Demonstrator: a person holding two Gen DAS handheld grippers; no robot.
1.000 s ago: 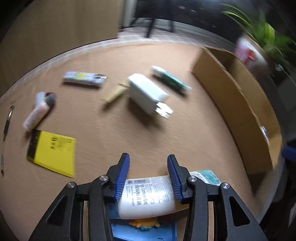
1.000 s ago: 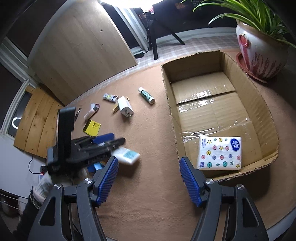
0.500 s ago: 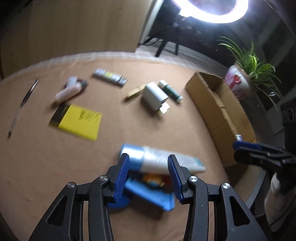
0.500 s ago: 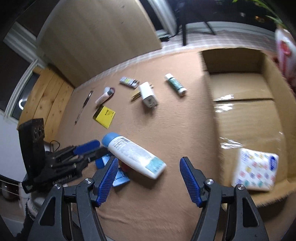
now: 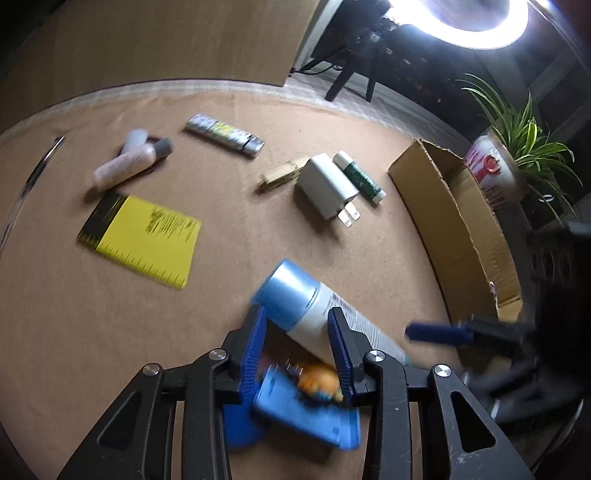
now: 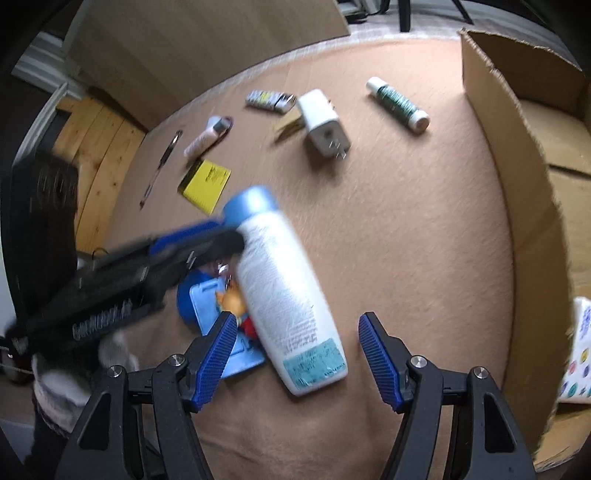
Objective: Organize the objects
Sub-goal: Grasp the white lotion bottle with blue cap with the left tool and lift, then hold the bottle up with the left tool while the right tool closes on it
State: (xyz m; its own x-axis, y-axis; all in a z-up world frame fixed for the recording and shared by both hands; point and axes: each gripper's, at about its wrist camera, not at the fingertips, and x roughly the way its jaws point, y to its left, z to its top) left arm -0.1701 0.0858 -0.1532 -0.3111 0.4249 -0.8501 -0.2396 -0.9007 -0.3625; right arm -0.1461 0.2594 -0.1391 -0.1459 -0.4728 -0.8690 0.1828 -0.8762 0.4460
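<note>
I see a white bottle point(image 6: 286, 295) with a pale blue cap lying on its side in the lower centre of the right wrist frame, cap toward the upper left, fine print down its back and a teal label patch at its flat base. It rests partly on a blue card point(image 6: 221, 332) bearing an orange figure. My right gripper point(image 6: 299, 360) stands wide apart, one finger either side of the bottle's base and touching nothing. In the left wrist frame my left gripper point(image 5: 297, 354) is parted too, hovering over the bottle point(image 5: 317, 314) near its cap end; I cannot see contact.

The surface is a tan table point(image 5: 110, 332). In the upper half of the left wrist frame lie a yellow notepad point(image 5: 142, 240), a small pink tube point(image 5: 129, 164), a striped pack point(image 5: 225, 134), a white charger point(image 5: 327, 184) just beside a green-banded stick point(image 5: 360, 177), and a pen point(image 6: 162, 162) at the left edge. An open cardboard box point(image 6: 517, 155) fills the right side, with a dotted tissue pack point(image 6: 576, 354) inside at lower right. Beyond the table I see a potted plant point(image 5: 517, 147), a ring light point(image 5: 461, 22) at the top right and a plywood panel point(image 5: 147, 44) at the upper left.
</note>
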